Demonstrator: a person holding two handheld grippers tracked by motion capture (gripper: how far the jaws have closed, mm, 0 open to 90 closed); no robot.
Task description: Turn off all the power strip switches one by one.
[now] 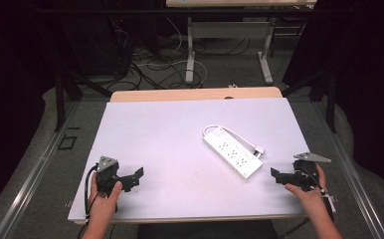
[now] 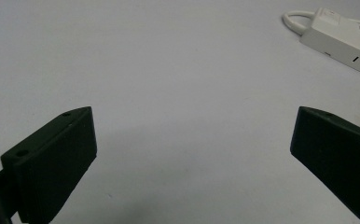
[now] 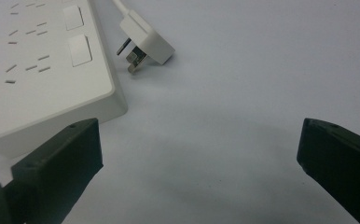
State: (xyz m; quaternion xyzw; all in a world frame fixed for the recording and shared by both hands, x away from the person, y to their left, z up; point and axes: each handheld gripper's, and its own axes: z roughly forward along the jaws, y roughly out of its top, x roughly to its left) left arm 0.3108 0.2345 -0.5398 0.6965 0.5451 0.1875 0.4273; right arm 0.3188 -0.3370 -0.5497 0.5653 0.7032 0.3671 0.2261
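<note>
Near edge of the white table (image 1: 170,149): the person's left hand (image 1: 103,199) holds the left gripper (image 1: 133,178) low over the near-left part of the board, jaws pointing right and inward; in the left gripper view its jaws stand wide apart with bare table between them, so it is released and holds nothing; likely parked here to leave the centre free.

Near right: the right hand (image 1: 309,191) holds the right gripper (image 1: 275,175) just beside the near end of the white power strip (image 1: 232,155), jaws pointing left toward it; the right gripper view shows both jaws spread, nothing between them, released; the left jaw of that view sits in front of the strip's near corner (image 3: 52,74), whether touching cannot be told; judged to be lining up for a grasp on that end.

Middle, right of centre: the power strip lies flat, sockets up, set diagonally from near-right to far-left; flat and face-up gives the jaws only its long side walls to pinch.

Just beside its right long side: the white plug (image 3: 145,42) lies loose on the table with prongs bare, not inserted in any socket; its cable (image 1: 215,128) loops back around the strip's far end, so the slack is short.

Far: wooden table edge (image 1: 195,93), then floor cables.
</note>
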